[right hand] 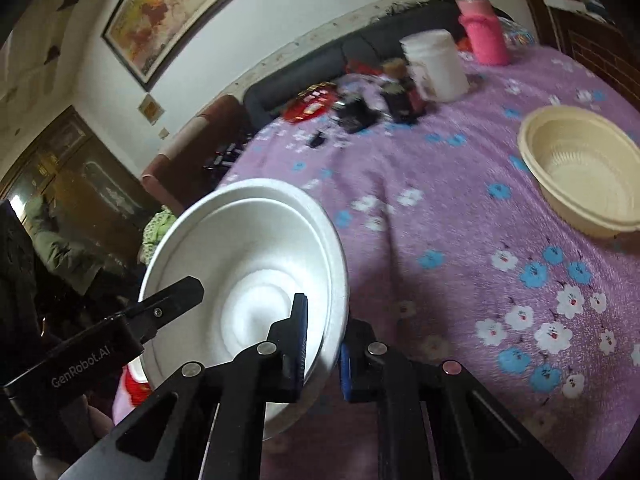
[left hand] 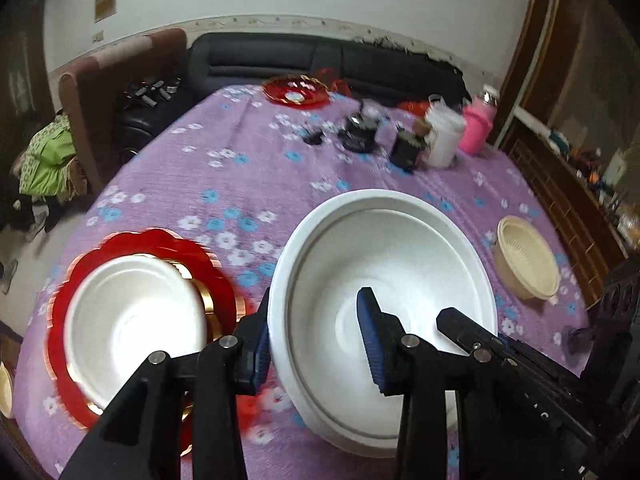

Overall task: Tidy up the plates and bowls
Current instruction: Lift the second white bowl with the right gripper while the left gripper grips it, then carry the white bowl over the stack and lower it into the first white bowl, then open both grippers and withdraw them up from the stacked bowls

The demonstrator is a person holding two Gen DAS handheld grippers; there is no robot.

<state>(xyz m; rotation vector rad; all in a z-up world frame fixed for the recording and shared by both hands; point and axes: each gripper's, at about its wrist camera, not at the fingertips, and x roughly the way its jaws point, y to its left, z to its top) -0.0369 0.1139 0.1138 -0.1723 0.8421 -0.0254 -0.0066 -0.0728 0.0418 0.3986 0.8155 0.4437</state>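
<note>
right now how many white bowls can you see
2. One white bowl is pinched at its rim by both grippers; the other white bowl sits on the red plate to its left. More may be hidden.

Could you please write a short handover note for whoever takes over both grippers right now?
Left gripper: wide open, straddling the near-left rim of the white foam bowl, one finger outside, one inside; not clamped.
Right gripper: shut on the same bowl's rim, holding it tilted above the purple floral tablecloth.
Done: another white foam bowl sits on the red gold-trimmed plate to the left.
Left: probably stack the held bowl into that one. The beige plastic bowl stands alone on the right, and a second red plate lies at the far edge.
</note>
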